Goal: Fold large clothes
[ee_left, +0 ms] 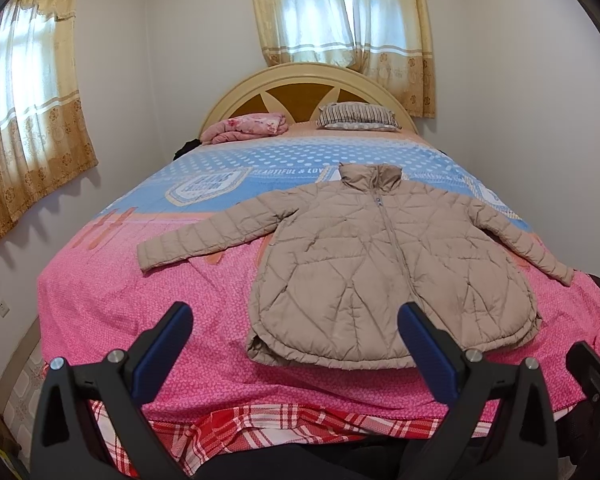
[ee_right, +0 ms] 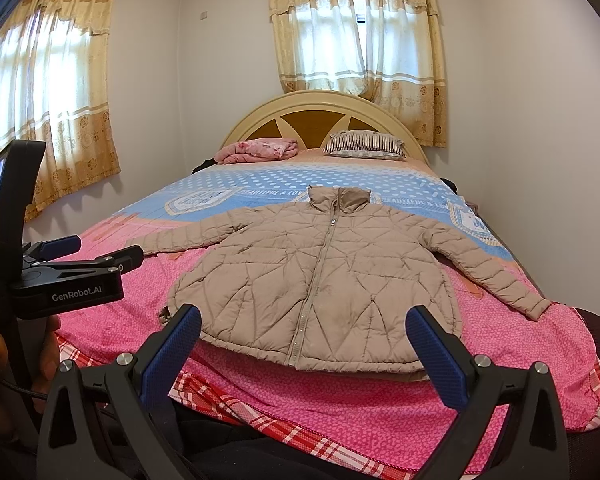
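A beige quilted jacket (ee_left: 380,268) (ee_right: 324,280) lies flat and zipped on the bed, collar toward the headboard, both sleeves spread out to the sides. My left gripper (ee_left: 296,340) is open and held above the foot of the bed, just short of the jacket's hem, holding nothing. My right gripper (ee_right: 304,344) is open too, hovering in front of the hem with nothing between its blue pads. In the right wrist view the left gripper (ee_right: 100,250) shows at the left edge, held by a hand.
The bed (ee_left: 112,312) carries a pink and blue quilt over a red plaid sheet (ee_right: 300,432). A pink folded blanket (ee_left: 248,126) and a striped pillow (ee_left: 358,118) lie by the rounded headboard (ee_right: 320,104). Curtained windows stand behind and to the left.
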`<action>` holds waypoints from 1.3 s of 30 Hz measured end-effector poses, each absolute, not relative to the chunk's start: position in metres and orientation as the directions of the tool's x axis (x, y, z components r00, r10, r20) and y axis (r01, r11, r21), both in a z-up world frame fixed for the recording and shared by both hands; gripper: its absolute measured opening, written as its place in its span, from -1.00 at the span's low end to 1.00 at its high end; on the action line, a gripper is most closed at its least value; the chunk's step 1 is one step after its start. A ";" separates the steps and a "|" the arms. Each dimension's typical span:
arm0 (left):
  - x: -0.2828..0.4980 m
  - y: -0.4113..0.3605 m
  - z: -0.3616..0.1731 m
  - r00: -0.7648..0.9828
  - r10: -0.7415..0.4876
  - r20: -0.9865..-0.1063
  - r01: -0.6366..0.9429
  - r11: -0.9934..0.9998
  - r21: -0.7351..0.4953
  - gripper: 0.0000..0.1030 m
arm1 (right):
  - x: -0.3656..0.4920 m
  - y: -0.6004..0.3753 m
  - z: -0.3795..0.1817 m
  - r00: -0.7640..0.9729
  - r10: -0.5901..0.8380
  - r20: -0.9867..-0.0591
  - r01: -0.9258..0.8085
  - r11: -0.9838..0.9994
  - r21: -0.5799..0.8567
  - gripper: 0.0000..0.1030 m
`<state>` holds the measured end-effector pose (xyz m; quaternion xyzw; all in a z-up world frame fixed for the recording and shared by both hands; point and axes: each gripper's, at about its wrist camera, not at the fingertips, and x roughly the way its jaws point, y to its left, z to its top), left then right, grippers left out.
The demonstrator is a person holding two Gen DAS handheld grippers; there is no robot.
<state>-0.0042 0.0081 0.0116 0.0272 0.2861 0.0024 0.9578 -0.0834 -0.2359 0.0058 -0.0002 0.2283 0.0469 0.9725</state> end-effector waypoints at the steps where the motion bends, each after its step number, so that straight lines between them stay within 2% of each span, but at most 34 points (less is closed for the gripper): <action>1: -0.004 0.009 0.013 0.838 0.020 -0.546 0.010 0.999 0.051 1.00 | -0.083 -0.236 0.005 0.892 0.088 -0.444 -0.087 0.996 0.023 0.98; 39: -0.005 0.012 0.011 0.846 0.026 -0.533 0.003 0.999 0.054 1.00 | -0.085 -0.238 0.006 0.892 0.088 -0.443 -0.083 0.996 0.032 0.98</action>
